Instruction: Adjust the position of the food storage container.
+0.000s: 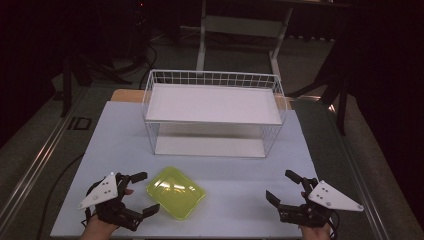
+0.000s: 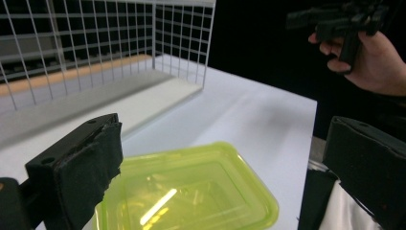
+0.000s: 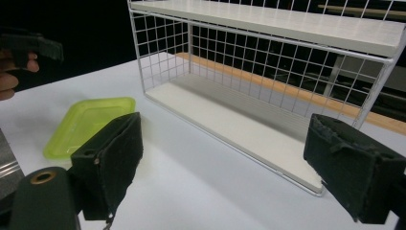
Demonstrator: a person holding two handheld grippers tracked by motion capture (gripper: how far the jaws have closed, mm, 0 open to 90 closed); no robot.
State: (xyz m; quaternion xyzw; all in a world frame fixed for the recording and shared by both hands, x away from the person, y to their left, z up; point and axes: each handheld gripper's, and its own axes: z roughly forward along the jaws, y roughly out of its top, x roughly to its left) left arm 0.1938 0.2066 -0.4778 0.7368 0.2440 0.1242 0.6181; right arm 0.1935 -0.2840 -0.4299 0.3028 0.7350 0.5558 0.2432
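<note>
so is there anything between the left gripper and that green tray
Nothing visible. The left gripper stands open right beside the green tray, with only bare table around the tray. The wire rack stands farther back.

A translucent yellow-green plastic tray (image 1: 175, 192), rectangular with rounded corners and a stepped, raised centre that catches a streak of light, lies flat on the white table, turned askew to the white wire shelf rack (image 1: 212, 114) and near its front left corner.
</note>
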